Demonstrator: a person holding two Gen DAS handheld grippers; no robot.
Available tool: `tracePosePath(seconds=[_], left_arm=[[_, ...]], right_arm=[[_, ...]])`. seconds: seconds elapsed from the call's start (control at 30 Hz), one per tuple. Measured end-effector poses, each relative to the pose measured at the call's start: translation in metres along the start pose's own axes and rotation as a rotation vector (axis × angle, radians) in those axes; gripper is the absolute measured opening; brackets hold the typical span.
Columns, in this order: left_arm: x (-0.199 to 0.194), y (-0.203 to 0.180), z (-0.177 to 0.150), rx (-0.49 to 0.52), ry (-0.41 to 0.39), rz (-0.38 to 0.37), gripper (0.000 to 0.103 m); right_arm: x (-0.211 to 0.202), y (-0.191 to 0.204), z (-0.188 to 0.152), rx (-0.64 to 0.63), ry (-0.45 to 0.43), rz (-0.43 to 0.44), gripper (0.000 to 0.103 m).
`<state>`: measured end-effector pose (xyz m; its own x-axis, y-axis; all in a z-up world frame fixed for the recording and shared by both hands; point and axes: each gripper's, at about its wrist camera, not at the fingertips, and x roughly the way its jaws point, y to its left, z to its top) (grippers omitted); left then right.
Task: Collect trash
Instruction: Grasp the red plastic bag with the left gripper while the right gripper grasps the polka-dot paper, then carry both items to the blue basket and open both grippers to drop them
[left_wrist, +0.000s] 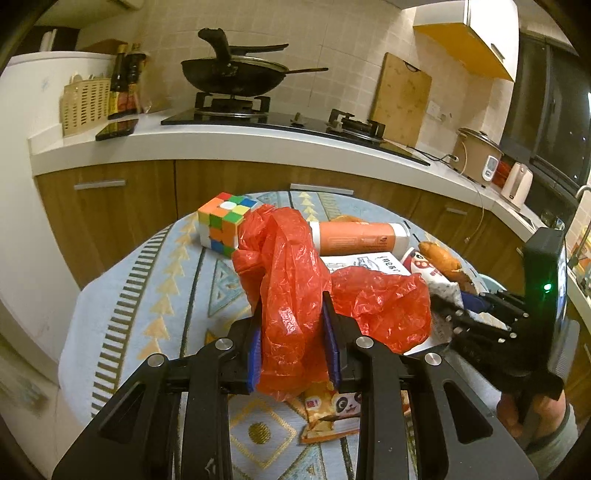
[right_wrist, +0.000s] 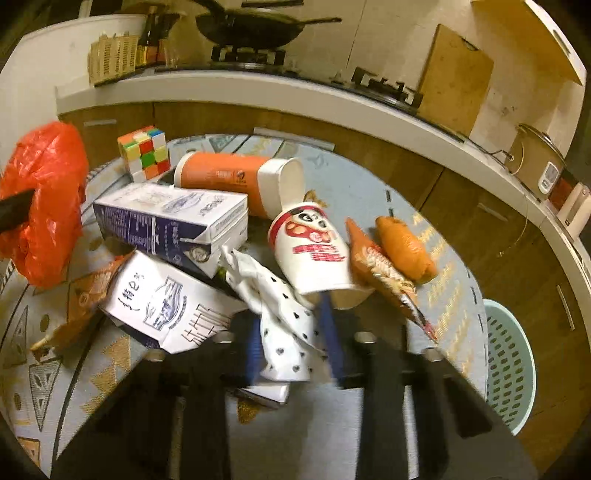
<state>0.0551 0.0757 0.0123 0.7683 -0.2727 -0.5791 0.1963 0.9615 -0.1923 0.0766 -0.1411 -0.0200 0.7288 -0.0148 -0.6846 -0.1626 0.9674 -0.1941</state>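
Observation:
My left gripper (left_wrist: 291, 306) is shut on a crumpled red plastic bag (left_wrist: 291, 280) and holds it above the patterned table (left_wrist: 155, 295); the bag also shows at the left of the right wrist view (right_wrist: 44, 199). My right gripper (right_wrist: 291, 314) is shut on a white wrapper with black hearts (right_wrist: 284, 332) and shows at the right of the left wrist view (left_wrist: 461, 314). Around it lie two milk cartons (right_wrist: 170, 221), an orange tube (right_wrist: 229, 177), a panda paper cup (right_wrist: 314, 251) and orange snack packets (right_wrist: 402, 247).
A Rubik's cube (left_wrist: 225, 221) stands at the table's far side. A panda snack packet (left_wrist: 332, 410) lies under the left gripper. A pale green basket (right_wrist: 509, 362) stands on the floor to the right of the table. The kitchen counter with the stove (left_wrist: 236, 118) is behind.

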Motion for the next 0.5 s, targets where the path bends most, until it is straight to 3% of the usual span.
tracePosePath(seconds=[0.13, 0.5], left_arm=[[-0.002, -0.007, 0.001, 0.005, -0.008, -0.007, 0.026], [-0.022, -0.075, 0.016, 0.104, -0.067, -0.069, 0.026]], right_arm=[[-0.019, -0.018, 0.001, 0.054, -0.056, 0.045, 0.006], [-0.091, -0.08, -0.009, 0.2, -0.177, 0.108, 0.004]])
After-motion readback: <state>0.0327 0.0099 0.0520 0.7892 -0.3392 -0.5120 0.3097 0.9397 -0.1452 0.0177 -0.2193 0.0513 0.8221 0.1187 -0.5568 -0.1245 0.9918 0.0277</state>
